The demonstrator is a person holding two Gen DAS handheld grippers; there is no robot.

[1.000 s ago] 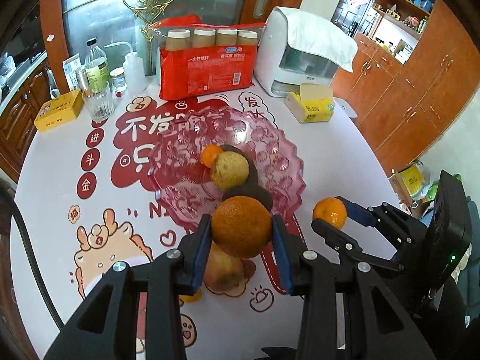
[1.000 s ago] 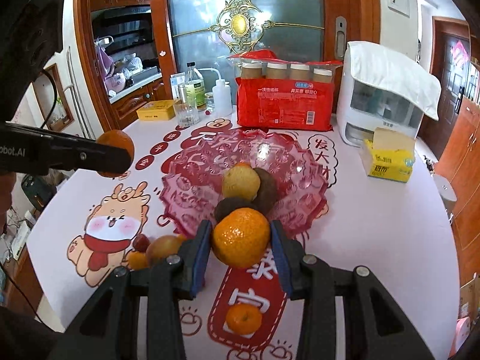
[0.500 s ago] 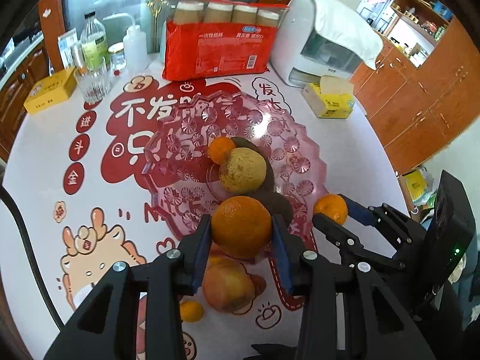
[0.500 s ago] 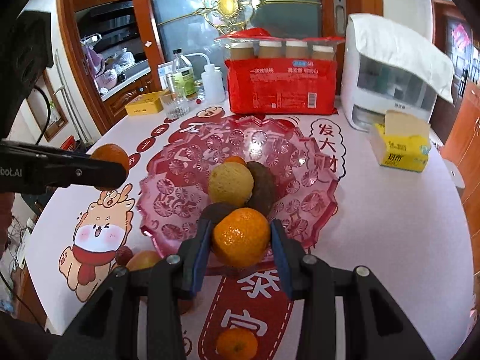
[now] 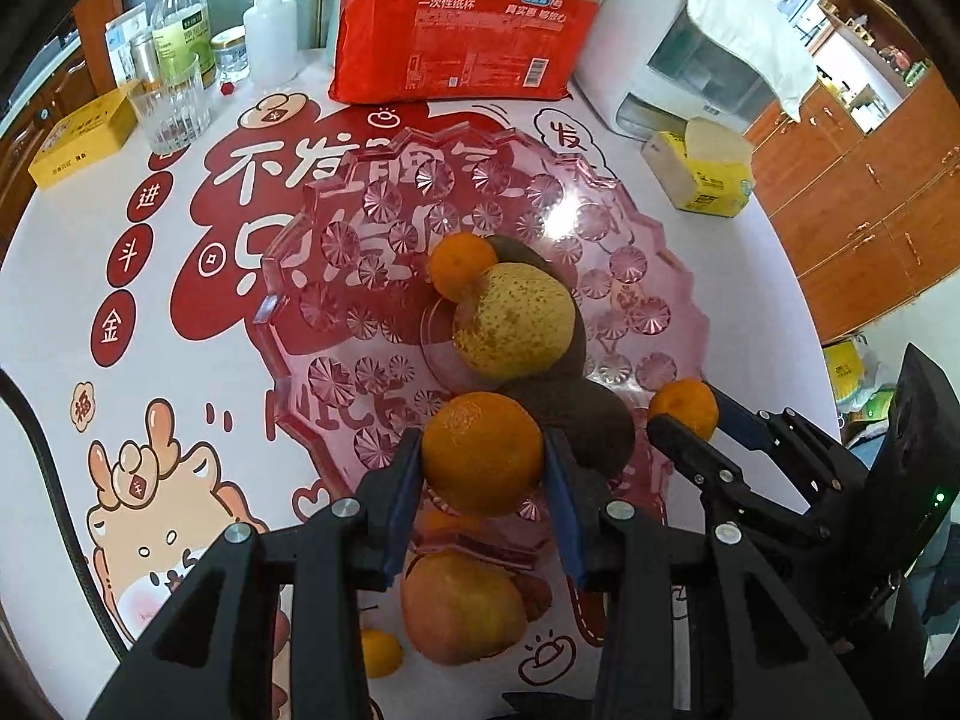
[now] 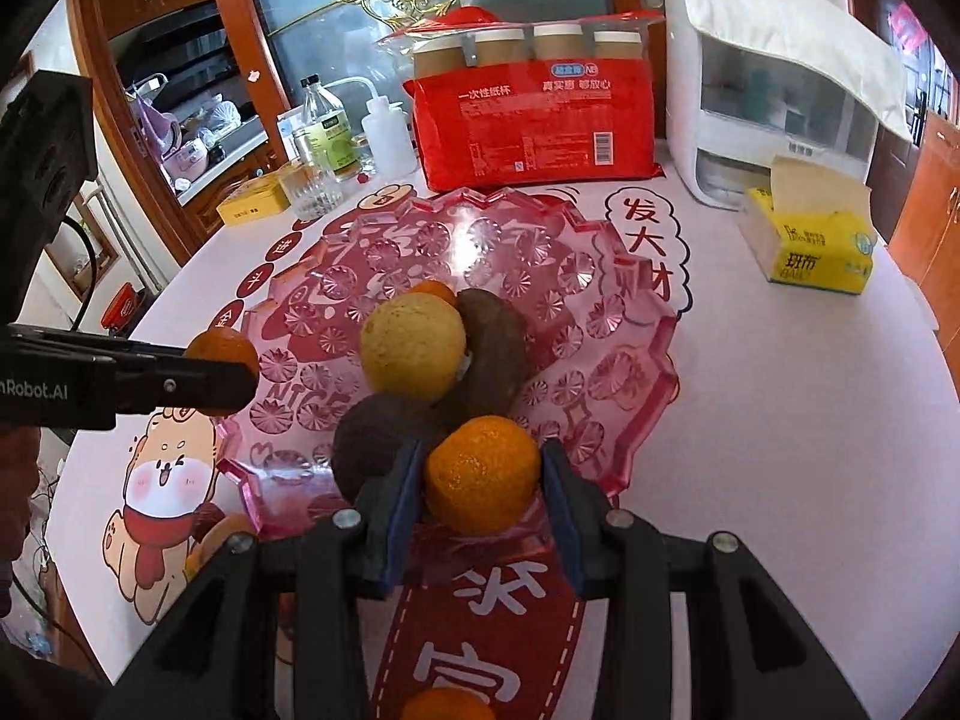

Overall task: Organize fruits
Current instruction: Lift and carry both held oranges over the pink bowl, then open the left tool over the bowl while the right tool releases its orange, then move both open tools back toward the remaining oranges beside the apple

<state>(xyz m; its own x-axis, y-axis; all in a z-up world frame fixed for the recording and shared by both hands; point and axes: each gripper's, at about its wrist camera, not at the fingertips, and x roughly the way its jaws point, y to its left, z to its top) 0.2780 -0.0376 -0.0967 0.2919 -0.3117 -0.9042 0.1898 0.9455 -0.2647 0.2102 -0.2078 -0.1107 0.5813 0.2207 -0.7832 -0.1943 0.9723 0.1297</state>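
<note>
Nearest, left gripper clamped on a round orange tangerine, blue pads tight against its sides, over the near rim of the scalloped pink glass dish. Likewise right gripper closed on a second orange tangerine above the dish's near edge. Beneath, on the red-and-white printed tablecloth, a reddish-yellow apple. Farther, inside the dish, a speckled yellow pear against a small orange and dark brown fruits. Beyond, a red pack of paper cups.

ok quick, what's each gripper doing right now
left gripper: closed on an orange
right gripper: closed on a second orange
</note>
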